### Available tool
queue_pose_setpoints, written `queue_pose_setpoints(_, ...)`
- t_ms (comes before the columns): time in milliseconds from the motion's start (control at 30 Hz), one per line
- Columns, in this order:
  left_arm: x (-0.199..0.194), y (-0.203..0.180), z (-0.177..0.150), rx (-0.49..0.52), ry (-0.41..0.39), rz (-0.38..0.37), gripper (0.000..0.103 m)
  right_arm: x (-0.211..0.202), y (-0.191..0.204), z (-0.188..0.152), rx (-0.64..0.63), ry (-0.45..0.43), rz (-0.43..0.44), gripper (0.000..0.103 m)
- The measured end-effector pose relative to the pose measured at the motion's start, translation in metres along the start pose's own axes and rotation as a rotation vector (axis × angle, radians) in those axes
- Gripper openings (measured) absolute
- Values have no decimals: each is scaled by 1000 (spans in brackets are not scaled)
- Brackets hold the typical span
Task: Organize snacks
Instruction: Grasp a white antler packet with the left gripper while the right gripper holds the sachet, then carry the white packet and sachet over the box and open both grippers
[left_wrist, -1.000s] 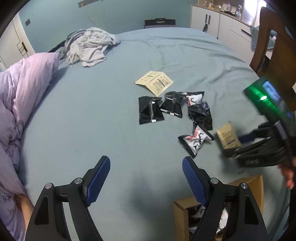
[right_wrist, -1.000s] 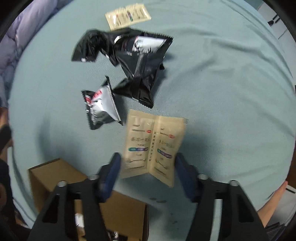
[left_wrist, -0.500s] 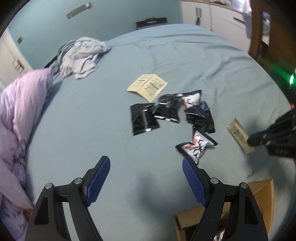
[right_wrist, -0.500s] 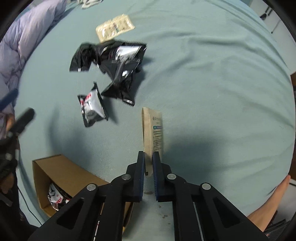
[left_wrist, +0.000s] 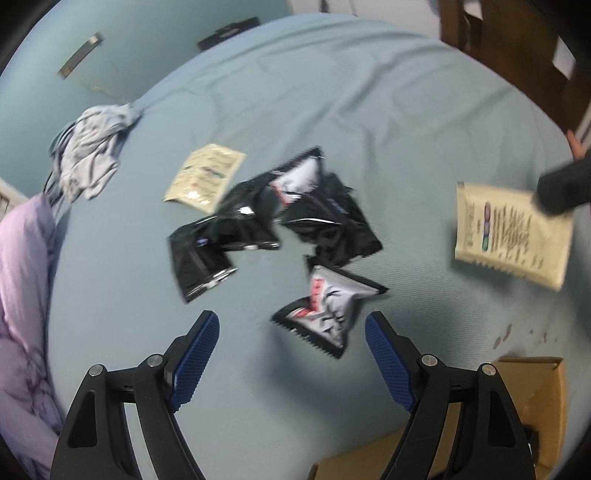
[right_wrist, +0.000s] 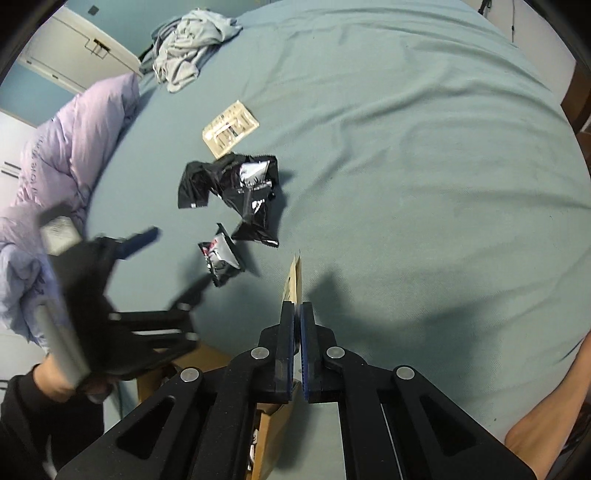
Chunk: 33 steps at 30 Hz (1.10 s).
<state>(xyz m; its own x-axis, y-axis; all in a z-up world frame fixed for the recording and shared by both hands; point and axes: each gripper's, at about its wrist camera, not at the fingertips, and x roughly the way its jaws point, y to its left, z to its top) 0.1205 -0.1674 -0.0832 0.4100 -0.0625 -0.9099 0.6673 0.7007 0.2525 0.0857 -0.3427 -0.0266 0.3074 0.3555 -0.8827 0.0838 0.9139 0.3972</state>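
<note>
beige snack packet (right_wrist: 295, 280) pinched edge-on in the right claw (right_wrist: 297, 314), lifted off the bed (right_wrist: 406, 166). left claw (left_wrist: 291, 354) wide open, empty, over the black-and-white packet (left_wrist: 328, 306) mid-bed. cardboard box (left_wrist: 532, 398) at the near edge.

Both wrist cameras look steeply down, fairly near, at the bed (left_wrist: 369, 110); both views share the black snack packets (right_wrist: 236, 184).

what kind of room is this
Most likely a bedroom: the snacks lie on a bed's blue-grey sheet, a lilac duvet is bunched at one side, and crumpled grey clothes sit beyond.
</note>
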Motion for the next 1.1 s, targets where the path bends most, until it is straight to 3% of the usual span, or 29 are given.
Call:
queue_pose_setpoints(233, 19, -19, 12, 70, 47, 20, 80, -8, -4, -4, -6, -27, 21, 1)
queue_pose_setpoints(267, 20, -17, 13, 64, 58, 12, 76, -8, -3, -4, -10, -27, 17, 1)
queue_pose_setpoints(333, 26, -15, 13, 48, 96, 8, 46, -6, -3, -4, -10, -21, 19, 1)
queue_pose_setpoints(400, 33, -12, 10, 18, 149, -6, 35, -6, -1, -5, -18, -20, 8, 1)
queue_pose_setpoints(533, 23, -7, 7, -9, 123, -19, 26, -7, 3, -6, -26, -23, -1, 1)
queue_pose_setpoints(700, -1, 1, -2, -20, 68, 22, 25, -9, 10, -12, -42, -16, -21, 1)
queue_pose_setpoints(833, -20, 17, -16, -80, 73, 39, 25, -14, 18, -17, -67, -14, -49, 1)
queue_pose_setpoints(1000, -48, 35, -33, -144, 52, 16, 25, -29, 28, -25, -97, -41, -91, 1)
queue_pose_setpoints(1100, -62, 36, -42, -145, 49, -16, 25, -36, 32, -30, -73, -40, -73, 1)
